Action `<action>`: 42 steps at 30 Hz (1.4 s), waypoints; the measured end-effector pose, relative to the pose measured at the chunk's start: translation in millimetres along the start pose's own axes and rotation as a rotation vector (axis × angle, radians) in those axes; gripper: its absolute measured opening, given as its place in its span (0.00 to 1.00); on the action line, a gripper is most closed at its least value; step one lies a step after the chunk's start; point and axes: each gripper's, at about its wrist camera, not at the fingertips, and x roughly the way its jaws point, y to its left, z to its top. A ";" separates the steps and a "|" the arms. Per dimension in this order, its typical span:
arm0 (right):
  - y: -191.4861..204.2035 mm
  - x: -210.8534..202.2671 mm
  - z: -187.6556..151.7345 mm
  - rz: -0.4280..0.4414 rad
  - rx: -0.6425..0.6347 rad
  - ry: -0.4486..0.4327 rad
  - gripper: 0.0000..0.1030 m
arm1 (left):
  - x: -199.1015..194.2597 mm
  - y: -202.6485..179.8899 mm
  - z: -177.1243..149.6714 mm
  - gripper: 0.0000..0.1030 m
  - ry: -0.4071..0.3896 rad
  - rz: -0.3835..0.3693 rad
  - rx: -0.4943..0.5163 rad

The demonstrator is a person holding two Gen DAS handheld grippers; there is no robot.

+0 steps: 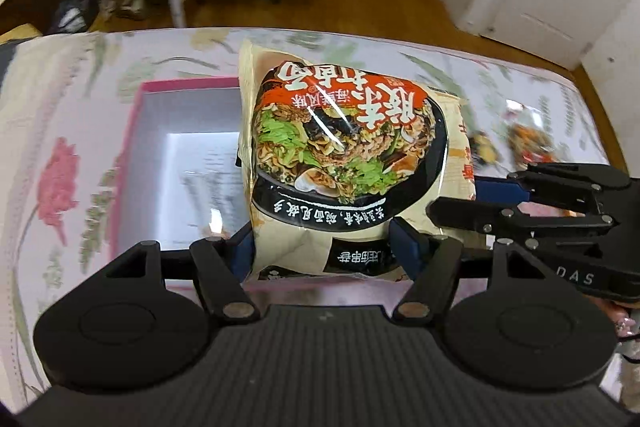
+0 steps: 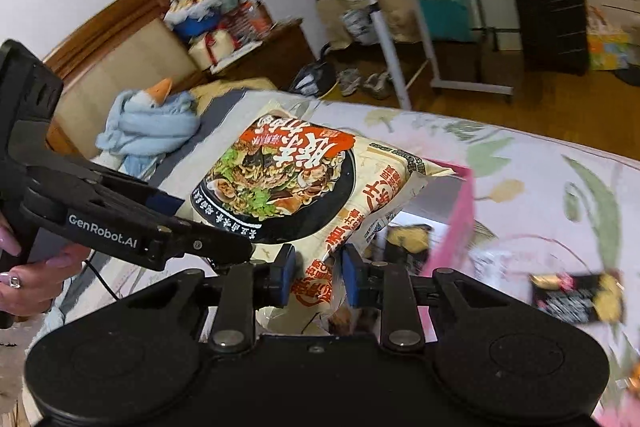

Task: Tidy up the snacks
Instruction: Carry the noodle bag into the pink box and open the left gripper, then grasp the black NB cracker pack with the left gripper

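Holding one instant noodle packet (image 1: 344,163) aloft over the pink box (image 1: 132,131), left gripper (image 1: 323,247) clamped across its lower end, right gripper (image 2: 318,277) pinched on a side edge; not yet boxed, dark snack packet (image 2: 576,297) waiting on the floral cloth (image 2: 540,179); readable: "GenRobot.AI", "DAS"

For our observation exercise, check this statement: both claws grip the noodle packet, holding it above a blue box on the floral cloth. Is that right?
One detail is wrong: the box is pink, not blue, as the left wrist view shows. The rest stands: the left claw and right claw both grip the noodle packet above it, over the floral cloth.
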 end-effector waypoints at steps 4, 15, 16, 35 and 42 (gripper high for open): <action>-0.2 47.4 9.1 0.023 0.004 0.048 0.29 | 25.8 34.8 2.7 0.66 0.023 0.037 -0.048; -11.7 116.8 3.8 0.023 0.082 0.147 0.32 | 81.8 61.7 3.4 0.69 0.053 0.144 -0.067; -10.7 119.5 2.4 0.014 0.078 0.154 0.33 | 85.5 59.0 2.2 0.70 0.045 0.171 -0.055; -93.2 -58.4 -16.7 -0.117 0.136 -0.053 0.45 | 28.2 -48.6 -18.3 0.67 -0.138 0.124 0.107; -140.2 -83.1 -43.0 -0.213 0.204 -0.065 0.48 | 43.6 -126.3 -18.9 0.62 -0.114 0.026 0.217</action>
